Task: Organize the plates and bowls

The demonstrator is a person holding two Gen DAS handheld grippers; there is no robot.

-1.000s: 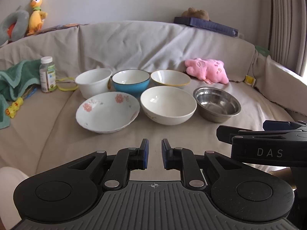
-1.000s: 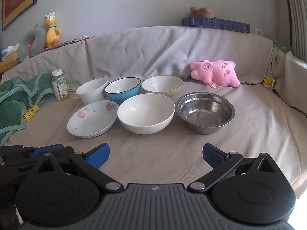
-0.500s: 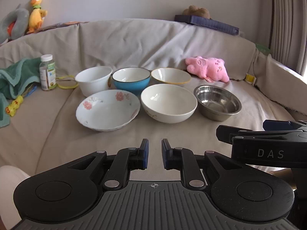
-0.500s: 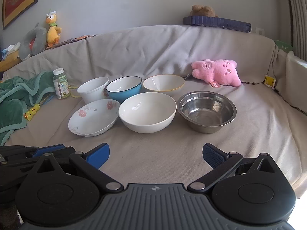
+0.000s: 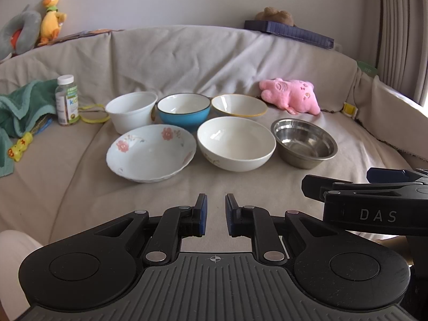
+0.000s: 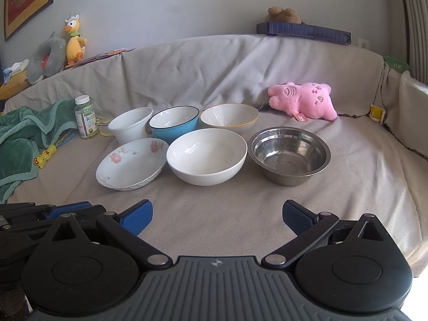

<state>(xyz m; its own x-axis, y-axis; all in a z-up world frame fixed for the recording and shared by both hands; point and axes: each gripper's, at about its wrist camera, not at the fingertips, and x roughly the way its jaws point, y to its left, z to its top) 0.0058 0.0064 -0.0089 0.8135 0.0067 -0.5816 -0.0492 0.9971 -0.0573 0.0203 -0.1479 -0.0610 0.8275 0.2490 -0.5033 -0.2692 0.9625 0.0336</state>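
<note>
Six bowls sat on the couch (image 6: 267, 227) in two rows. The flower plate (image 6: 131, 163) was at 10 o'clock from the right gripper (image 6: 217, 212), the big white bowl (image 6: 206, 156) at 12, and the metal bowl (image 6: 289, 155) at 1. Behind them stood the small white bowl (image 6: 131, 124), the blue bowl (image 6: 174, 123) and the yellow-rim bowl (image 6: 229, 119). The right gripper was wide apart and held nothing. The left gripper (image 5: 215, 214) was nearly closed, empty, low before the bowls
</note>
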